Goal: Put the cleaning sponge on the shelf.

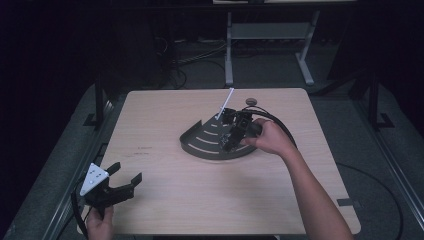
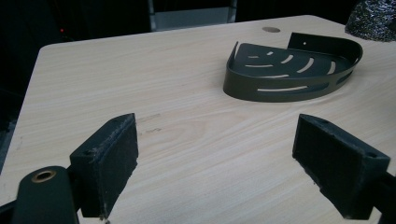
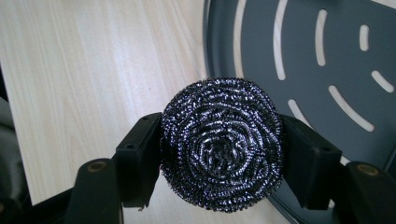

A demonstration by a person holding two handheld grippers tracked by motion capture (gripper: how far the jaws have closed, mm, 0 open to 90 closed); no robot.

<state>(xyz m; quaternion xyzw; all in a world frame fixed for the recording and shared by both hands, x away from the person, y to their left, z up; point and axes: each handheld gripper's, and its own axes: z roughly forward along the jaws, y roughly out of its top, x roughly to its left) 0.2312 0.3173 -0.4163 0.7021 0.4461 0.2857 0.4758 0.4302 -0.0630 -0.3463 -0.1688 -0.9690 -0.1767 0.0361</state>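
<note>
We have the steel scourer (image 3: 221, 146) clamped between the jaws of the right gripper (image 3: 222, 154), one pad pressed into each side of the ball; it hangs over the near rim of the dark slotted corner tray (image 3: 299, 56), partly above the tray floor and partly above the bare table (image 3: 84, 70); whether it touches the tray we cannot tell. In the high view the right gripper (image 1: 234, 135) sits over the tray (image 1: 200, 142), near the middle of the table (image 1: 170, 200), with our right hand (image 1: 267, 137) behind it; a thin white stick (image 1: 225, 104) slants up just behind the tray, and what it belongs to we cannot tell.

The left gripper (image 2: 215, 154) is spread wide and holds nothing; it rests low near the front left corner of the table (image 2: 140, 70), well apart from the tray (image 2: 289, 70).

We judge the scourer to be very light, springy and soft, a coil of wire that gives under pressure; it will not slip, since the rough strands bite into the pads, yet a hard squeeze would flatten it; the best hold is across its widest part, as now. It may snag on the slots or rim of the tray; letting go from low over the floor of the tray seems safest, because it could bounce or roll.
</note>
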